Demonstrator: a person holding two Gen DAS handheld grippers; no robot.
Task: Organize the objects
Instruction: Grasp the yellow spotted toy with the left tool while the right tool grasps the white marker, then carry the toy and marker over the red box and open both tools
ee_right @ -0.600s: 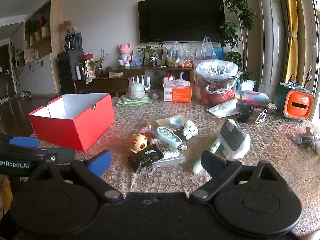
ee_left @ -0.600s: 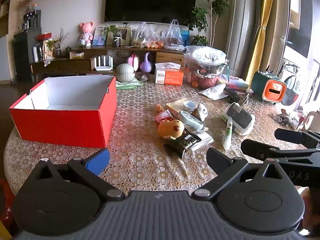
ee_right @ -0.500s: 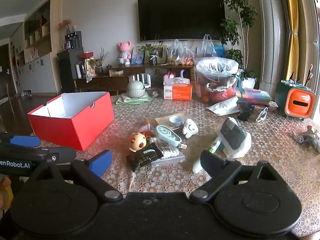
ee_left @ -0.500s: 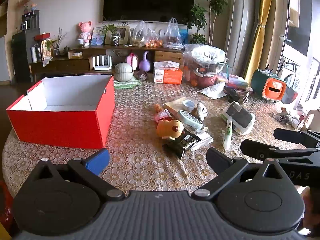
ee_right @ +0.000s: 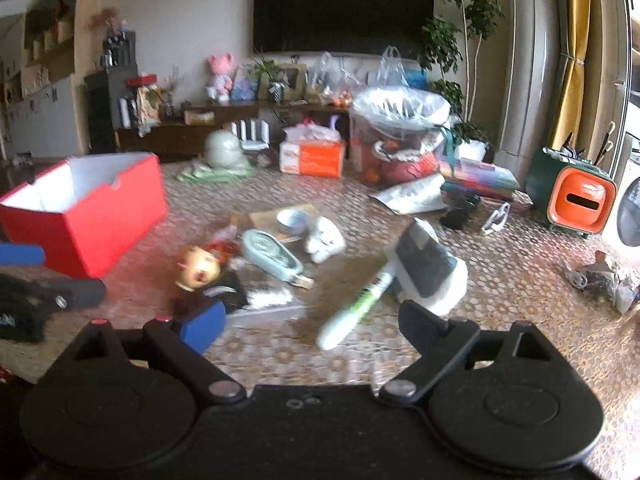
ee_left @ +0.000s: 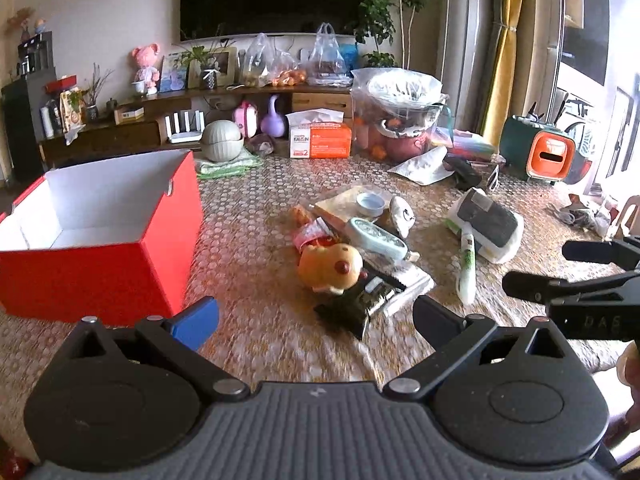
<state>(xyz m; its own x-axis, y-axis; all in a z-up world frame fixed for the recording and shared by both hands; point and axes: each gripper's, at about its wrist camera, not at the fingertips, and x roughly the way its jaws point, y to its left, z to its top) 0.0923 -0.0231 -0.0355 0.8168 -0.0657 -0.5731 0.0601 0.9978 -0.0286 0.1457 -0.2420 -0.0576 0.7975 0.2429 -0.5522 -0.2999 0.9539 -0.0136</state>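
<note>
left gripper [ee_left: 314, 318]: fingers spread apart, holding nothing | right gripper [ee_right: 310, 326]: spread apart, holding nothing | red box [ee_left: 108, 236]: open, at 10 o'clock on the surface [ee_left: 248, 240] | round yellow toy [ee_left: 330, 268], black packet [ee_left: 356, 304], light-blue case [ee_left: 376, 238]: clustered at 12 | green-white tube [ee_right: 356, 310]: just ahead of right gripper, beside grey-white pack [ee_right: 426, 270]

R tongs [ee_right: 310, 326] open over table; white-green tube [ee_right: 356, 310] just ahead.
</note>
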